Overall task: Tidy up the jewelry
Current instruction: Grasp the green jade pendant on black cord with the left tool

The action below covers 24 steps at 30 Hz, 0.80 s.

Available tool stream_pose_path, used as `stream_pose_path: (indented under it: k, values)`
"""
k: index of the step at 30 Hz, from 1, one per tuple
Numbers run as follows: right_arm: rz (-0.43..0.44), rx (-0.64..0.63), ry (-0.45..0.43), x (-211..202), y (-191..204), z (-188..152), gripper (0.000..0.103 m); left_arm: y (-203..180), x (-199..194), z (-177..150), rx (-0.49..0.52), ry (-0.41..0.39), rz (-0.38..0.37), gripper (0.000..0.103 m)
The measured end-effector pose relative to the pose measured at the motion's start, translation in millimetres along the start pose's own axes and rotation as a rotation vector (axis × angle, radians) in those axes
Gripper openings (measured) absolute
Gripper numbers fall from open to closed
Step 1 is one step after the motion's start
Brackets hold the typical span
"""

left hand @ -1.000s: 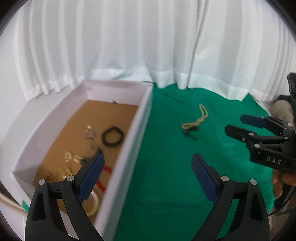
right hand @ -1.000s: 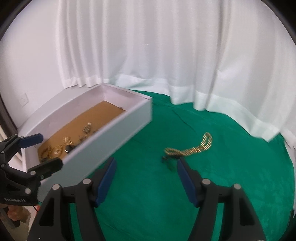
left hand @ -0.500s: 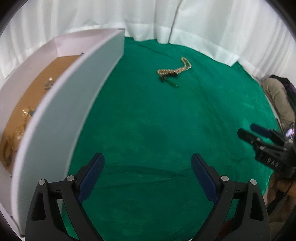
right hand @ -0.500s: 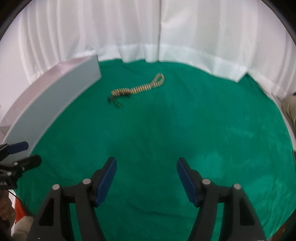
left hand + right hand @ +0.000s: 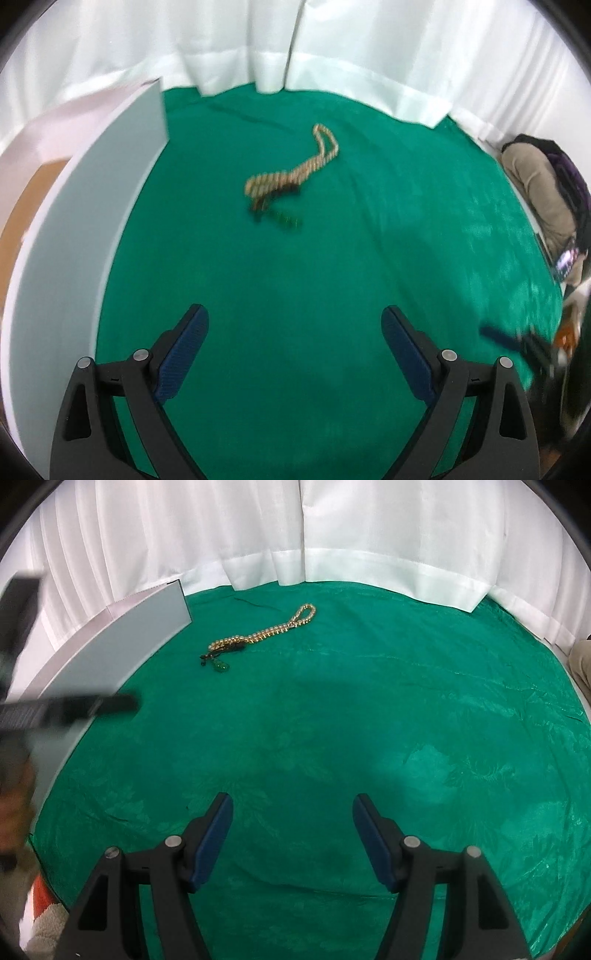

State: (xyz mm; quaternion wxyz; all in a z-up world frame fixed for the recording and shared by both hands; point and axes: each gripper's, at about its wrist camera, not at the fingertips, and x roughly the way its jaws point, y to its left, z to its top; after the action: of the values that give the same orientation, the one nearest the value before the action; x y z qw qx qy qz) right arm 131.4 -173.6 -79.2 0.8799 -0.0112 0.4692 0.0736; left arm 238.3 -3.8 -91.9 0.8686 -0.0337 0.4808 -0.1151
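Box slid leftward; necklace lies on green cloth.

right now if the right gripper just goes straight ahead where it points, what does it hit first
Probably bare green cloth. The right gripper is open and empty; the gold bead necklace lies farther ahead and off to its left, so it would likely miss. Depth is hard to judge.

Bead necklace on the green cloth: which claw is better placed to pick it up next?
Left, probably. The bead necklace lies straight ahead of the open left claw and beside the white box. The right claw, also open and empty, sees it off to its left.
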Motion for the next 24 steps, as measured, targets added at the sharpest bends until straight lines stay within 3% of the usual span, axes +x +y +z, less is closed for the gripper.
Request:
stream_pose_path:
  k: [8,11,12,14,16,18,24]
  values:
    - [0.037,0.017,0.016,2.6,-7.5,-1.2,0.069,7.0,88.5,63.1,-0.025,-0.018,0.017,0.093]
    - [0.048,0.022,0.01,1.7,-12.0,-0.4,0.069,7.8,105.6,65.0,-0.021,-0.004,0.05,0.084]
    - [0.049,0.023,0.008,1.1,-12.8,-0.4,0.069,5.4,104.4,63.6,-0.003,-0.038,0.074,0.08]
    - [0.047,0.026,0.003,1.1,-14.6,-0.5,0.069,3.8,104.6,60.0,0.013,-0.048,0.075,0.062]
    - [0.045,0.031,0.003,3.9,-16.4,-1.5,0.069,1.6,101.4,55.0,0.034,-0.059,0.098,0.023]
    - [0.049,0.041,0.01,8.0,-18.1,-2.1,0.069,3.4,95.6,48.3,0.026,-0.052,0.067,0.007]
    - [0.053,0.061,0.011,8.0,-18.6,-8.3,0.069,10.8,62.1,21.3,-0.018,-0.058,0.003,0.006]
